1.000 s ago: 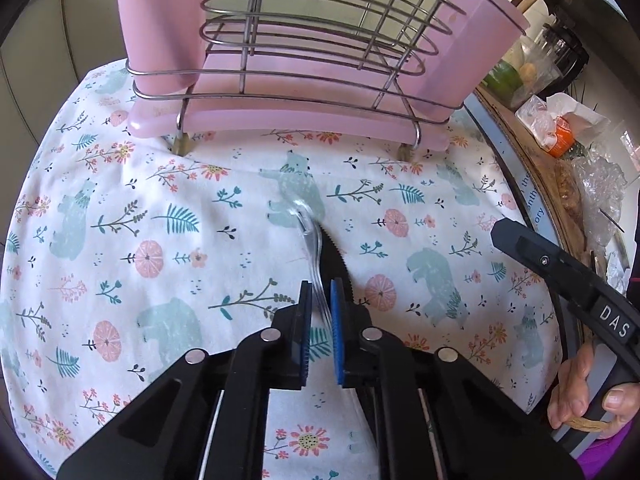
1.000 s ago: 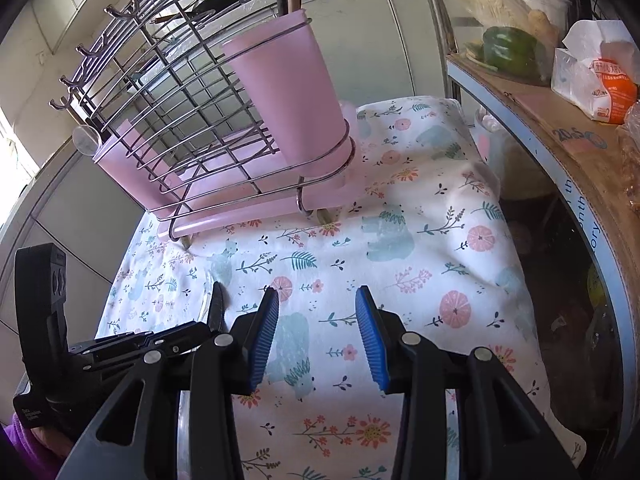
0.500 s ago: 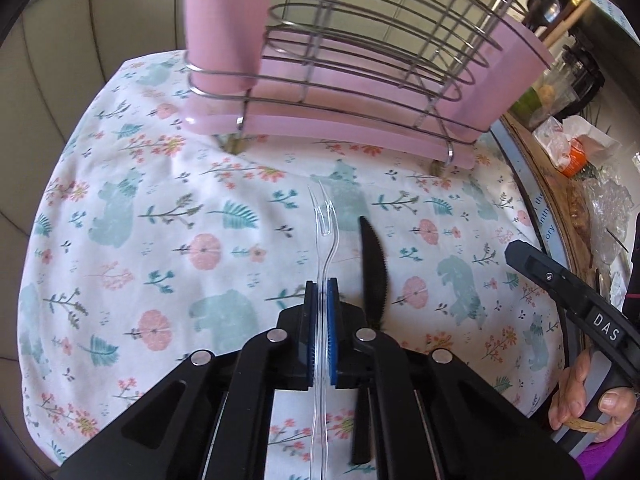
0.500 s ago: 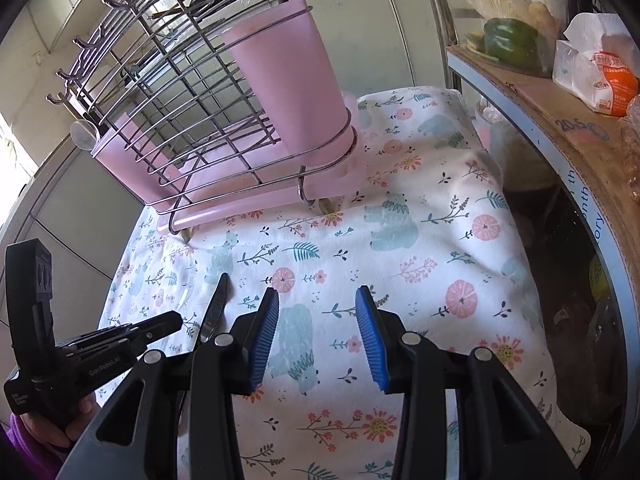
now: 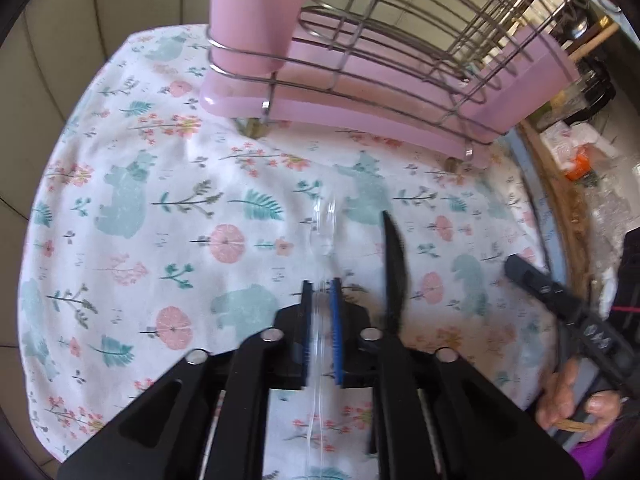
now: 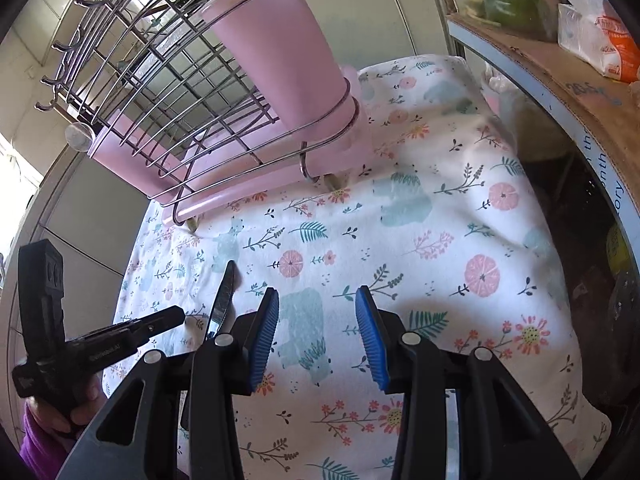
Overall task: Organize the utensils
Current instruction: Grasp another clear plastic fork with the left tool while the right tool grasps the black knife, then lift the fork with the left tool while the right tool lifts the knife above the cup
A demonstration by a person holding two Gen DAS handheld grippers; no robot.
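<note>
My left gripper (image 5: 320, 308) is pinched on one clear fork (image 5: 325, 232), the blue pads (image 5: 337, 320) pressed against its thin handle. The fork's long axis runs straight ahead along my fingers; its tines point away from me toward the rack (image 5: 384, 60), and the handle trails back under the gripper toward me. The tines hang over the cloth (image 5: 132, 240), short of the rack; I cannot tell whether they touch the fabric.

One black knife (image 5: 394, 272) lies on the cloth just to the right of the fork, nearly parallel to it, tip pointing the same way, toward the rack. In the right wrist view the same knife (image 6: 224, 300) sits left of my right gripper (image 6: 316, 332), between it and my left one.

My right gripper is spread wide with nothing between its pads, held over the cloth (image 6: 440, 220) well short of the rack (image 6: 180, 92).

The rack is wire with a pink tray beneath and two pink cups, one at each end: the left cup (image 5: 256, 12) and the right cup (image 6: 280, 48). A wooden stick stands in the right cup.
</note>
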